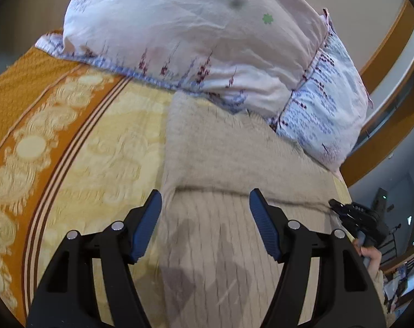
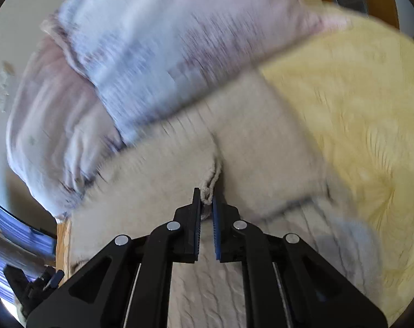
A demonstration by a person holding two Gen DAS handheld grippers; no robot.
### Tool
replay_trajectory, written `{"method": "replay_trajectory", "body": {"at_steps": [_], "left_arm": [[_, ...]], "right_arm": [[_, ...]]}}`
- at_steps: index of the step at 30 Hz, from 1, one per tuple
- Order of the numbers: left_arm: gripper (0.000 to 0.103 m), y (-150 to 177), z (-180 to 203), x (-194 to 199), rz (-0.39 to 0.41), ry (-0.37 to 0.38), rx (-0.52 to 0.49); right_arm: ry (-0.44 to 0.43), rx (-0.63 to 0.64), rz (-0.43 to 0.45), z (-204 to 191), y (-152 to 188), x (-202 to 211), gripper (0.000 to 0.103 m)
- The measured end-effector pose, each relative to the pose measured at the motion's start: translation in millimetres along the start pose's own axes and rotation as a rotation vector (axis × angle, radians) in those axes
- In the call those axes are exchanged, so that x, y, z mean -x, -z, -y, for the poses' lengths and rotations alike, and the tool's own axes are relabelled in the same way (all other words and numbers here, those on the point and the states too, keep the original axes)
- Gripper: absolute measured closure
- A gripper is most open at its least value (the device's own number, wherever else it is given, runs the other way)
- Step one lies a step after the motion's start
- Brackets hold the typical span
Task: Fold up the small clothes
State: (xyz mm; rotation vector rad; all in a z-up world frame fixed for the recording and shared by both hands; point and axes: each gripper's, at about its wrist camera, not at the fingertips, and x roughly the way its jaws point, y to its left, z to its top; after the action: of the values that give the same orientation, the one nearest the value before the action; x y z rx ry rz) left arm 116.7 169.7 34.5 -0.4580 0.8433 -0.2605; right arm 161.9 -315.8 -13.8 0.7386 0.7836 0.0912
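Beige knit garment [image 1: 234,164] lies on the yellow bedspread [image 1: 103,142] by the floral pillow [image 1: 196,35]. Our right gripper [image 2: 206,199] pinches its bunched edge; our left gripper [image 1: 205,205] hovers above it, jaws apart.

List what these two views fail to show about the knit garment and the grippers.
- Knit garment: left wrist view, near end hidden by the open left gripper.
- Garment type: right wrist view, motion blur.
- Right gripper: pinches a fold; layer count hidden.
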Motion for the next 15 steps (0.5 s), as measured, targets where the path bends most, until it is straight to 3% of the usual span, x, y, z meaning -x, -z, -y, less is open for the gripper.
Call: {"method": "replay_trajectory", "body": {"at_steps": [1, 4, 9, 15], "left_arm": [[0.037, 3.9, -2.2, 2.6, -0.009, 0.009, 0.005], [0.037, 22.3, -9.3, 12.5, -0.035, 0.044, 0.009], [0.037, 51.0, -20.3, 25.4, -0.071, 0.083, 0.021], [0.041, 76.2, -24.9, 33.6, -0.107, 0.159, 0.05]], "right_arm": [[-0.011, 0.0, 0.006, 2.7, 0.1, 6.7, 0.086], [-0.038, 0.027, 0.054, 13.4, 3.4, 39.7, 0.053], [-0.063, 0.054, 0.036, 40.9, 14.2, 80.2, 0.052], [-0.017, 0.051, -0.041, 79.4, 35.5, 101.4, 0.052]]}}
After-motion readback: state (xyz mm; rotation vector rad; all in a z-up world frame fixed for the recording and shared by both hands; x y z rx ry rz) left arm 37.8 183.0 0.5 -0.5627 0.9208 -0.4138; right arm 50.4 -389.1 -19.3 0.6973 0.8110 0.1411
